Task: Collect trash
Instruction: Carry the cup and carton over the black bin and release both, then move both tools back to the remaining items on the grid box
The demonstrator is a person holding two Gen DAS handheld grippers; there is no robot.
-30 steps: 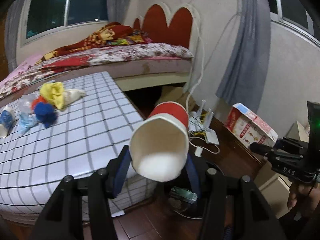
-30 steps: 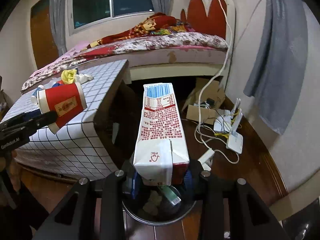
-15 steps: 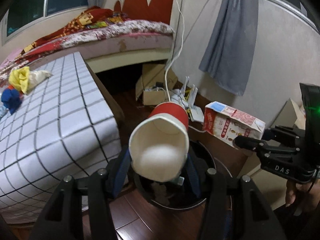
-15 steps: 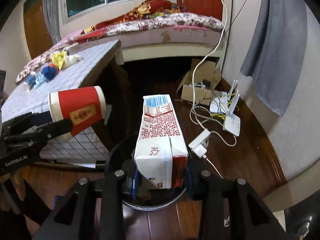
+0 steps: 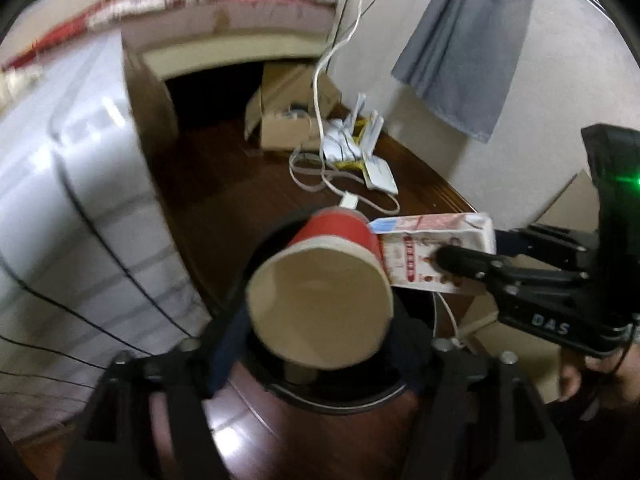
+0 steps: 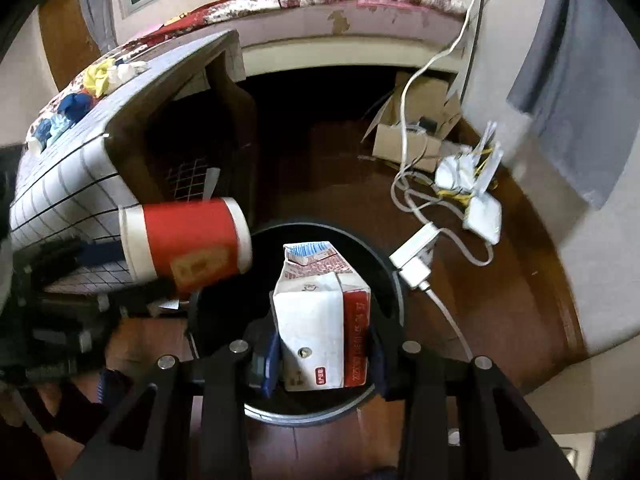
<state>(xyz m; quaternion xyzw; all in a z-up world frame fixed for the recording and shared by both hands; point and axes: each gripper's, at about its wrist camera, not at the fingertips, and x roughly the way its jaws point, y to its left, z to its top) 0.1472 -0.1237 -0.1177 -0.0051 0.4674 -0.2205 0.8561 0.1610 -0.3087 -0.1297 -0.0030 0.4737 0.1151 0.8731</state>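
Note:
My left gripper (image 5: 316, 348) is shut on a red paper cup (image 5: 320, 292) and holds it on its side above the black round trash bin (image 5: 360, 394). The cup (image 6: 184, 240) also shows in the right wrist view, at the bin's left edge. My right gripper (image 6: 324, 364) is shut on a red and white milk carton (image 6: 320, 320), held over the open bin (image 6: 396, 292). In the left wrist view the carton (image 5: 432, 256) sits right beside the cup, clamped in the right gripper (image 5: 452, 258).
A table with a white checked cloth (image 6: 60, 176) stands left of the bin, with crumpled coloured scraps (image 6: 100, 78) on top. A cardboard box (image 6: 412, 136), white cables, a power strip (image 6: 412, 264) and routers (image 6: 480, 208) lie on the wood floor to the right. A bed stands behind.
Both grippers have tilted down and come together over the bin. The cup and carton now sit side by side above its opening.

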